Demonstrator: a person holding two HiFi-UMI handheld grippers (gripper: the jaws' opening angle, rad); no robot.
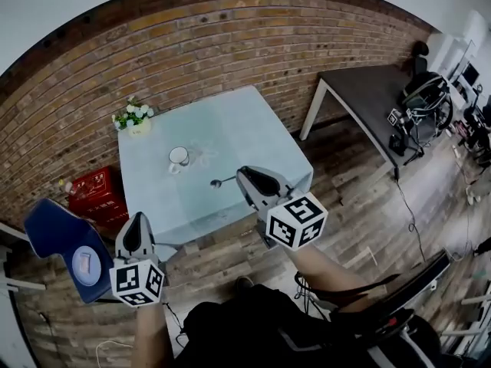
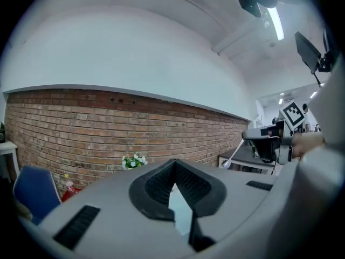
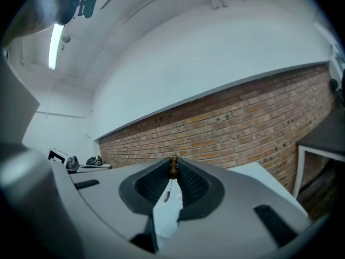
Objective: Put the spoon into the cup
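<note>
- A blue chair [image 1: 61, 236] stands on the wood floor nearest the person, left of the table's near-left corner.
- The left gripper [image 1: 137, 222] is held just beside that chair, short of the table's near edge and by its near-left corner. In the left gripper view its jaws meet at the tips with nothing between them.
- The right gripper [image 1: 244, 178] is over the near edge of the table [image 1: 253, 129], toward the near-right corner. It points across the pale blue cloth. Its jaws are clamped on the brown knob at the end of the spoon's handle.
- The spoon [image 1: 222, 181] sticks out ahead of the pads, bowl leading, over the cloth just inside the near edge.
- A red crate [image 1: 98, 194] sits on the floor beside the table's left edge.
- The cup [image 1: 179, 158], white and mouth up, stands about mid-table, somewhat toward the left edge. It is apart from the spoon's bowl, farther in and to the left.
- A small bunch of flowers [image 1: 132, 117] stands at the far-left corner.
- A brick wall [image 1: 230, 37] runs behind the far edge, with a dark table [image 1: 368, 90] off to the right.
</note>
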